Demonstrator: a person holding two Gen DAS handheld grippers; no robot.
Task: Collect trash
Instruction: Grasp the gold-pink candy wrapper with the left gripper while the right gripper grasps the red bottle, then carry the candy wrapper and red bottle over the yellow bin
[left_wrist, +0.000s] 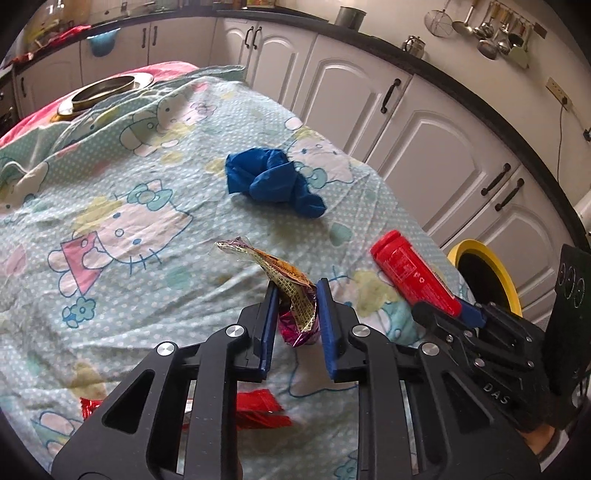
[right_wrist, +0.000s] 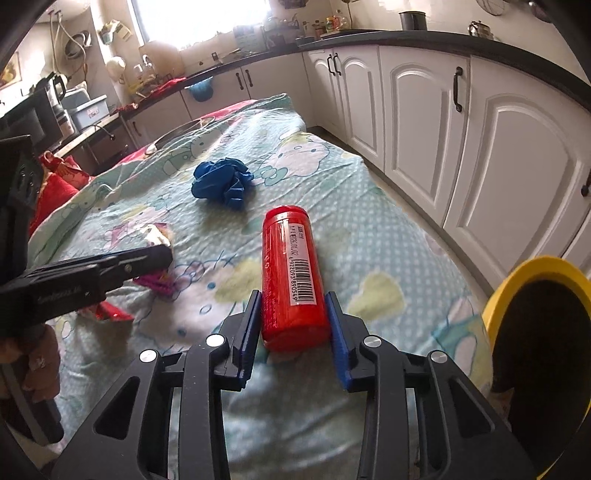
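A kitchen table under a cartoon sheet (left_wrist: 147, 221). The left gripper (left_wrist: 295, 295) pinches a crumpled wrapper (left_wrist: 291, 291); the right gripper (right_wrist: 291, 314) clamps a red bottle (right_wrist: 290, 273) — bin (right_wrist: 535, 295) at three o'clock. The thin foil could slip free — the bottle could roll out.

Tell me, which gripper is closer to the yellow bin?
Right. The right gripper, shut on the red can, sits just beside the yellow bin. The left gripper, pinching a wrapper, is farther away, on the right gripper's other side.
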